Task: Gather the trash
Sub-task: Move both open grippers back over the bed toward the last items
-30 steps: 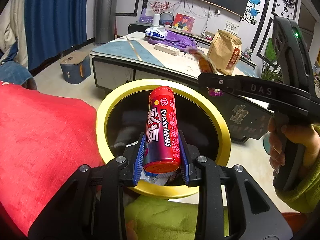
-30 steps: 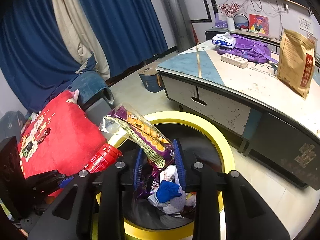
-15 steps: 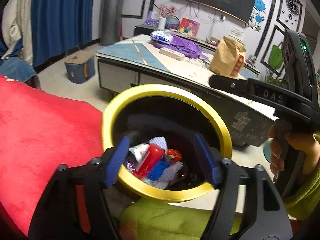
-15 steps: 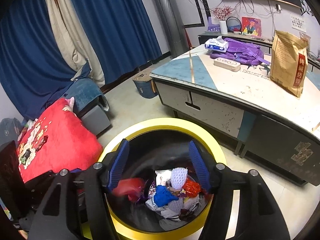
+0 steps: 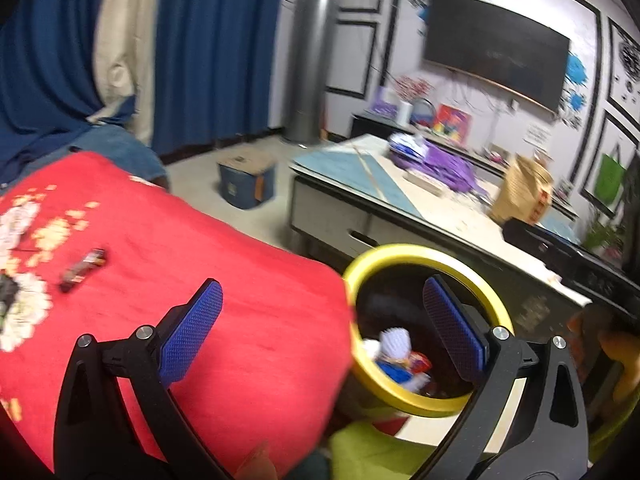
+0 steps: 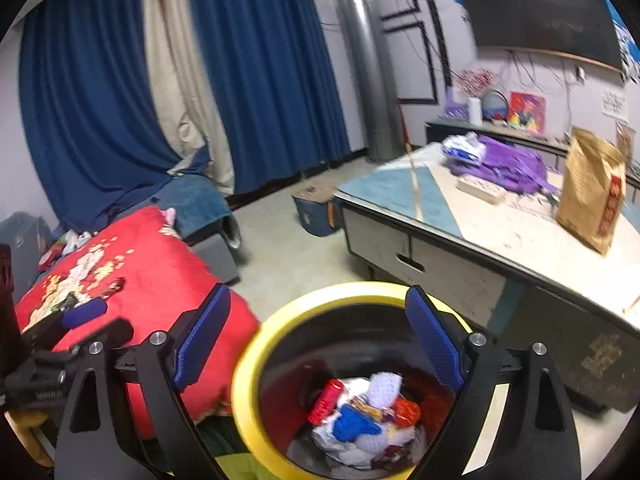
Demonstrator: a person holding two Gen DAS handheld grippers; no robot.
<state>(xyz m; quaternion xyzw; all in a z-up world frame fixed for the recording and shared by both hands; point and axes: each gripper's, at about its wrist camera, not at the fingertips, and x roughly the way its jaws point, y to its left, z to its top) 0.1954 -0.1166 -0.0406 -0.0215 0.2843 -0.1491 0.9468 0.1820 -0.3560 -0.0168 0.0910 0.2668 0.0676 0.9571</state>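
The black bin with a yellow rim (image 6: 245, 380) stands on the floor below both grippers. Inside it lie the red can (image 6: 326, 400) and crumpled wrappers (image 6: 360, 428). My right gripper (image 6: 320, 340) hangs over the bin's left side, its jaws opening with nothing between them. My left gripper (image 5: 322, 332) is above the edge of the red cushion (image 5: 160, 264), jaws opening wide and empty, with the bin (image 5: 496, 308) behind its right finger. A small dark wrapper (image 5: 82, 268) lies on the cushion, also seen as the wrapper (image 6: 114, 286) in the right wrist view.
A low table (image 6: 404, 200) behind the bin carries a brown paper bag (image 6: 592, 192) and a purple bag (image 6: 512, 168). A blue box (image 6: 316, 212) sits on the floor by the table. Blue curtains (image 6: 100, 100) hang at the back left.
Both grippers opened and let go: the red can and the purple snack wrapper dropped into the bin. Both have risen, and the left one swung left over the red cushion.
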